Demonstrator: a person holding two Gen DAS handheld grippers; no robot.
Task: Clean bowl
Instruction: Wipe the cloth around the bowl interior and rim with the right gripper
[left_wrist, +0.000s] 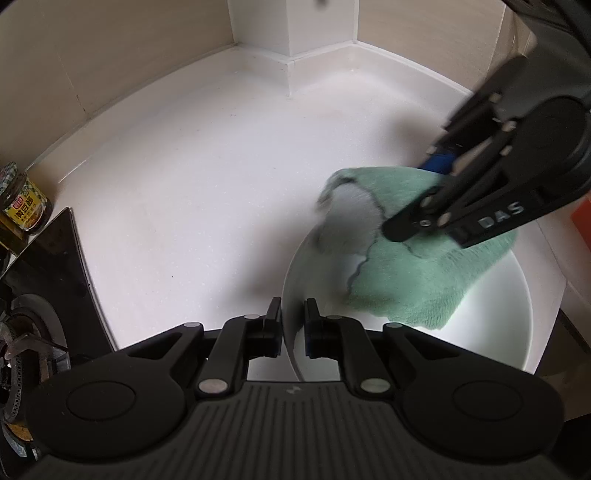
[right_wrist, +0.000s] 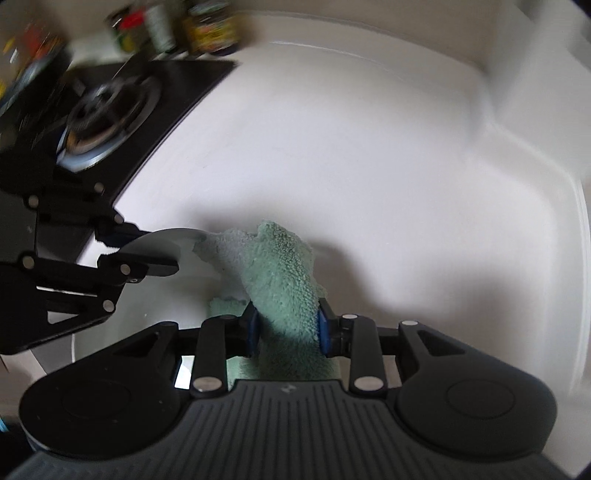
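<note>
A white bowl (left_wrist: 498, 314) stands on the white counter at the lower right of the left wrist view. My left gripper (left_wrist: 293, 321) is shut on its near rim, one finger outside the wall and one inside. A green terry cloth (left_wrist: 424, 266) with a grey underside hangs over the bowl's far rim into its hollow. My right gripper (left_wrist: 417, 195) comes in from the upper right, shut on that cloth. In the right wrist view the blue-padded right gripper (right_wrist: 286, 328) pinches the bunched cloth (right_wrist: 280, 266), with the left gripper (right_wrist: 147, 247) clamped on the bowl (right_wrist: 166, 295) at the left.
A black gas hob with a burner (left_wrist: 26, 332) borders the counter (left_wrist: 203, 184) on the left. A yellow-labelled jar (left_wrist: 24, 201) stands behind it, and blurred jars (right_wrist: 210, 26) line the wall. A white corner column (left_wrist: 295, 29) rises at the back.
</note>
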